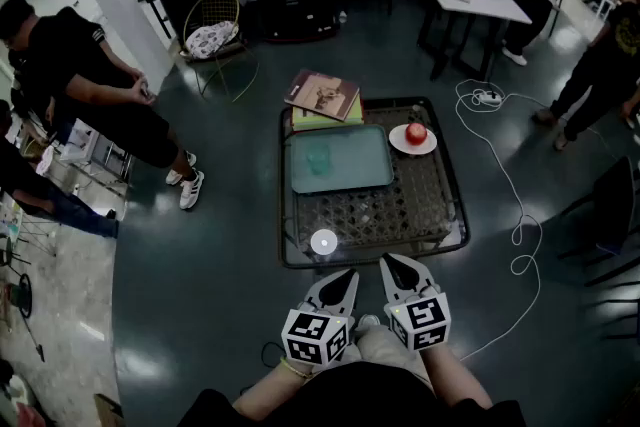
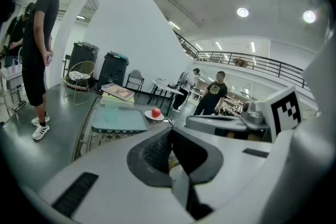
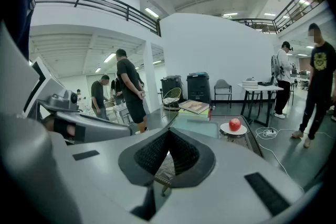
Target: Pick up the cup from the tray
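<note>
Left gripper (image 1: 338, 283) and right gripper (image 1: 402, 271), both pressed together and empty, hang short of the translucent pale-green cup (image 1: 318, 158) on the teal rectangular tray (image 1: 372, 181), so one should spread before reaching across the low mesh-topped table (image 1: 420, 207).

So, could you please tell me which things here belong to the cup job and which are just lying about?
Job: cup, tray, left gripper, right gripper.
Lying about: books, apple, plate, white disc, wire chair.
</note>
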Available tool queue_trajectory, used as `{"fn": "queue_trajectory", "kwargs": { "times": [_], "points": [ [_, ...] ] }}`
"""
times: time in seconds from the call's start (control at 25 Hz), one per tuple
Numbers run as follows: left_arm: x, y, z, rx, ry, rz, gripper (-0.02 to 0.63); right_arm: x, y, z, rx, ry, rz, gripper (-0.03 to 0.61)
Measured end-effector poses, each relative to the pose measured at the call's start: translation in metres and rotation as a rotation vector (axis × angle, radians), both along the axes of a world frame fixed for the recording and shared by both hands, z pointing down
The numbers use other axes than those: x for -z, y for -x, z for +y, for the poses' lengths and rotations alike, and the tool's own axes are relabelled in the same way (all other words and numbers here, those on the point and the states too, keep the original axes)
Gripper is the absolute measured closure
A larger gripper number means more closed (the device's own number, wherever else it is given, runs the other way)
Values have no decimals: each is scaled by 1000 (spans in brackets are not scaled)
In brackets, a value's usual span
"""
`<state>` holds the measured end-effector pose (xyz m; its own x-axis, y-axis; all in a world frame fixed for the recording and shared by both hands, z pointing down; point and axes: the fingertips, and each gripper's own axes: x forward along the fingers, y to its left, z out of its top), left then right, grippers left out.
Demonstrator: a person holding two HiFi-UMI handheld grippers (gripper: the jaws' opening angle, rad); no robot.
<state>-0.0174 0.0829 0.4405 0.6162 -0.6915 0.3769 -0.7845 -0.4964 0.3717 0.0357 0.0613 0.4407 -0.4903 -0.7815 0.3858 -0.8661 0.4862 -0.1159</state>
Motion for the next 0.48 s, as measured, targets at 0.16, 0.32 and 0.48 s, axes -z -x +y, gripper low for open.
{"fn": "queue_trajectory", "kwargs": {
  "times": [0.16, 0.32, 0.48],
  "points": [
    [12, 1, 16, 59, -27, -5, 604, 2, 2, 29, 14, -3, -6, 571],
    [5, 6, 32, 132, -14, -62, 604, 3, 3, 54, 54, -3, 1, 571],
    [-6, 8, 45, 171, -5, -103, 604, 2, 0, 68, 81, -12, 0, 571]
  ]
}}
